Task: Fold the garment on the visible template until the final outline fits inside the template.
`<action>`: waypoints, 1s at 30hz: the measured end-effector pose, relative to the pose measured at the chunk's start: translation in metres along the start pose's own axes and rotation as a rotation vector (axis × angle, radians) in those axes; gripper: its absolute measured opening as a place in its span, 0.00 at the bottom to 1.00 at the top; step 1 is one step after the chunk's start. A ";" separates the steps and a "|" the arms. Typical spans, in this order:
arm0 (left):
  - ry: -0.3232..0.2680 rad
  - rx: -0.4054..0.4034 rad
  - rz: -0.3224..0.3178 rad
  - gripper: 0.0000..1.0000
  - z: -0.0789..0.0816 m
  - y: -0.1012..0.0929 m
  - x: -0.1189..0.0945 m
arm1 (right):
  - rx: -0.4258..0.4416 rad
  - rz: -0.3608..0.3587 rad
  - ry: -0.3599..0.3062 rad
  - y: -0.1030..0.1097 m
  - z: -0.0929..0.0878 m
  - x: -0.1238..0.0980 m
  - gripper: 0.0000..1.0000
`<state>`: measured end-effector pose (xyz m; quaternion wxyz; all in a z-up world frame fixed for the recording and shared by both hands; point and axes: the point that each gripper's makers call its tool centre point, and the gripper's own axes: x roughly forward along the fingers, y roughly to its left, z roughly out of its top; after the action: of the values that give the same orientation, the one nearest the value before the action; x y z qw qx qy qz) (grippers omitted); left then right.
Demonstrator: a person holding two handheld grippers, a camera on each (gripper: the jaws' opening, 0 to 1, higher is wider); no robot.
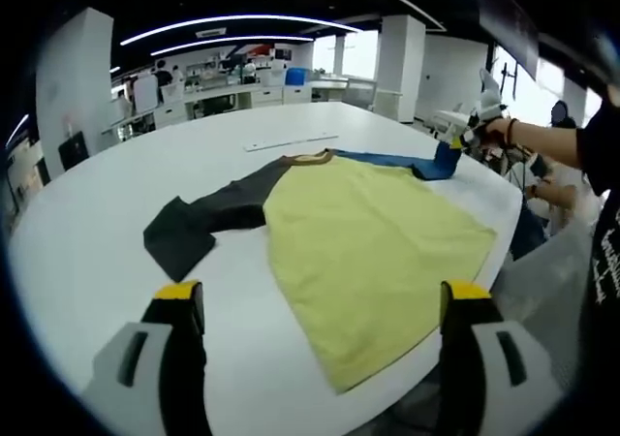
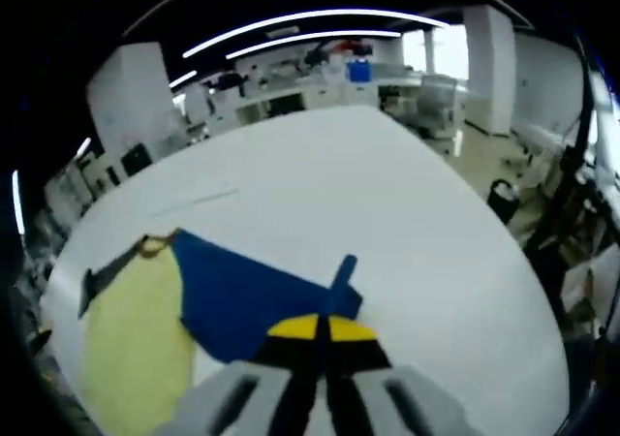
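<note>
- Left gripper view, 9 o'clock: the dark grey sleeve [image 1: 194, 225] of the short-sleeved garment [image 1: 368, 252] is lying flat on the large white table [image 1: 97, 223], spread outward.
- Centre: the pale yellow cloth body of the garment is lying flat, its hem reaching toward the table's near edge at 5 o'clock.
- 6 o'clock: the left gripper [image 1: 325, 305] is hovering with its yellow-tipped jaws standing wide apart, gripping nothing.
- 2 o'clock: a person's hand [image 1: 494, 131] is holding the right gripper [image 1: 453, 145] at the blue sleeve [image 1: 407, 162].
- Right gripper view, 9 o'clock: the yellow body [image 2: 131, 339] is showing beside the blue sleeve [image 2: 247, 295].
- 6 o'clock: the right gripper [image 2: 320, 327] is pinching the blue sleeve's edge, its yellow-tipped jaws closed together on the cloth.
</note>
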<state>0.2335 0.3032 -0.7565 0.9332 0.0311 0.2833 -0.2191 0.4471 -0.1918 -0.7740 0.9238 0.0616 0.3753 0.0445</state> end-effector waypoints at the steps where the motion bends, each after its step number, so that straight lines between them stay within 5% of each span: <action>1: -0.001 -0.002 -0.001 0.99 -0.001 0.002 0.000 | -0.002 0.001 0.001 0.001 0.001 0.000 0.00; 17: 0.020 0.013 0.004 0.99 -0.010 0.005 -0.002 | -0.113 0.078 0.016 0.046 0.031 0.015 0.00; 30: 0.026 0.009 0.005 0.99 -0.010 -0.001 -0.003 | -0.190 0.128 0.021 0.089 0.037 0.014 0.00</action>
<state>0.2260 0.3050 -0.7629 0.9297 0.0389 0.2945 -0.2177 0.4800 -0.1047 -0.7439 0.9168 -0.0029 0.3743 0.1395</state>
